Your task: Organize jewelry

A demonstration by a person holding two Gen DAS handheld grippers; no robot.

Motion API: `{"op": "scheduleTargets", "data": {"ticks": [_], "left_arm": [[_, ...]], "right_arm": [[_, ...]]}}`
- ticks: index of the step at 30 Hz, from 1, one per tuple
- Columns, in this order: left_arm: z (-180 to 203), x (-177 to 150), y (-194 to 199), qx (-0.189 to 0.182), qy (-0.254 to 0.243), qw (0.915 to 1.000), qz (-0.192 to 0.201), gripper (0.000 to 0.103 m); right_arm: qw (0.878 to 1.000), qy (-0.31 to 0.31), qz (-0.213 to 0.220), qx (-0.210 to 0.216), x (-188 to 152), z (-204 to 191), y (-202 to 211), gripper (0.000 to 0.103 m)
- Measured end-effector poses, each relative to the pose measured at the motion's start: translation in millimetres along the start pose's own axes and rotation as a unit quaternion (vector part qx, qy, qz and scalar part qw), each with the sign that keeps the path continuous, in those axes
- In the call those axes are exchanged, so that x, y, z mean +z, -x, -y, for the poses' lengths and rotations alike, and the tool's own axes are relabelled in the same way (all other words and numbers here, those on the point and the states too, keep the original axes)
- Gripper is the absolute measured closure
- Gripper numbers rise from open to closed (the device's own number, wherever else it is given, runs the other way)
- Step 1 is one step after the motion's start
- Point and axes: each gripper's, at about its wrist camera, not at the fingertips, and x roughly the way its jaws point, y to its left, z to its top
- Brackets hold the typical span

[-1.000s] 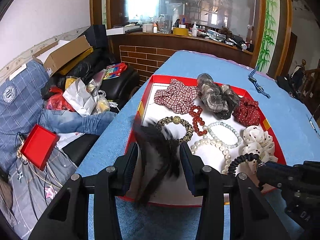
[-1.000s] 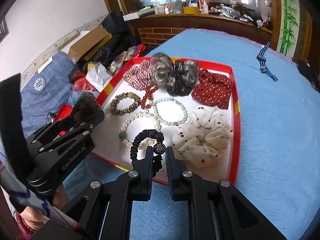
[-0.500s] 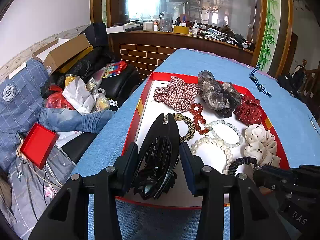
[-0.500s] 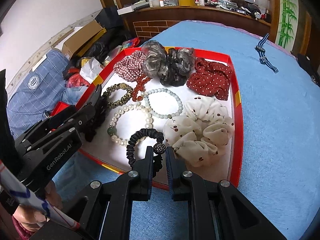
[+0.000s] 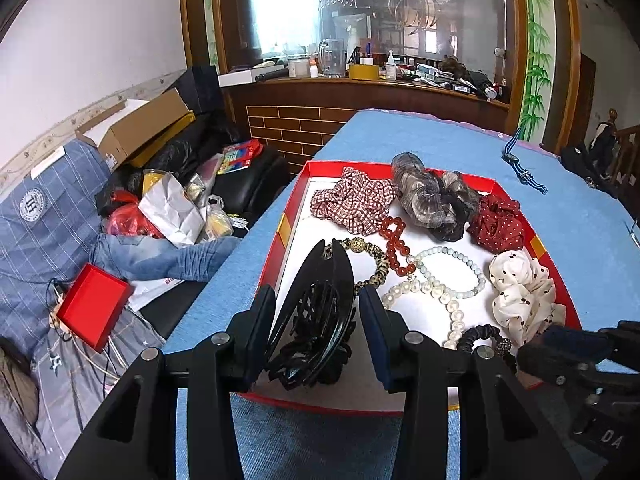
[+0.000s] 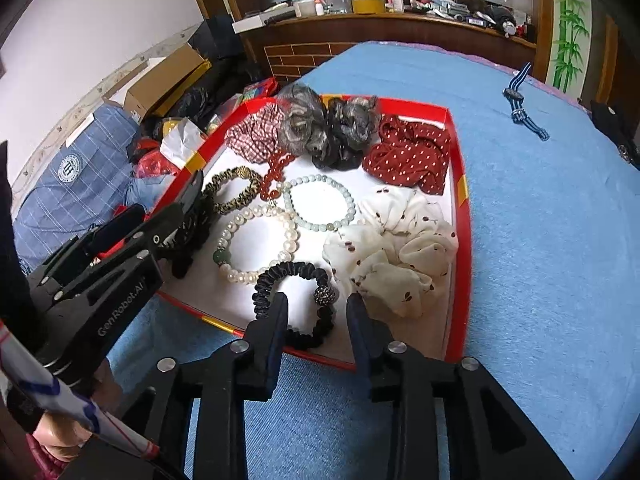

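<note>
Blue cloth carries a red tray [image 6: 460, 216] of bracelets and scrunchies; left gripper [image 5: 316, 320] spread around a black claw clip [image 5: 316, 312], right gripper [image 6: 316, 320] spread over a black hair tie [image 6: 296, 300], its near loop partly hidden.

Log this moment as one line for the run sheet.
left gripper: open around black hair claw | right gripper: open over black hair tie | both lying in red tray

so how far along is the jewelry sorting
Mostly done, by the look of it: scrunchies, including the red polka-dot scrunchie, line the far side of the red tray, with the white pearl bracelet and other bracelets mid-tray. In hand: the black claw hair clip sits between the open left tongs; the open right tongs straddle the black hair tie. Left: the striped strap outside.
</note>
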Motion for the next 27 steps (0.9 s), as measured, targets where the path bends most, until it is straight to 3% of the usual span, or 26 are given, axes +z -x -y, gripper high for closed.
{"op": "scheduleTargets", "data": {"ticks": [5,10,16,22,24,27], "left_arm": [[7,-1,9,0.008,-0.011,0.9999,0.010,0.057],[14,-1,19,0.010,-0.019,0.9996,0.018,0.055],[25,-3,32,0.017,-0.031,0.9989,0.030,0.046],[36,-10,45,0.024,-0.043,0.9981,0.037,0.031],[40,-12,49,0.026,-0.046,0.9979,0.037,0.020],[46,-16,56,0.027,-0.049,0.9976,0.041,0.016]], "right_arm": [[1.000,-0.004,0.016,-0.001,-1,3,14,0.061],[1.000,-0.012,0.029,-0.001,-6,11,27,0.060],[0.999,-0.024,0.043,-0.004,-14,24,42,0.054],[0.997,-0.040,0.060,-0.010,-27,40,59,0.046],[0.997,-0.044,0.066,-0.013,-32,45,64,0.044],[0.996,-0.048,0.074,-0.022,-40,50,73,0.037]]}}
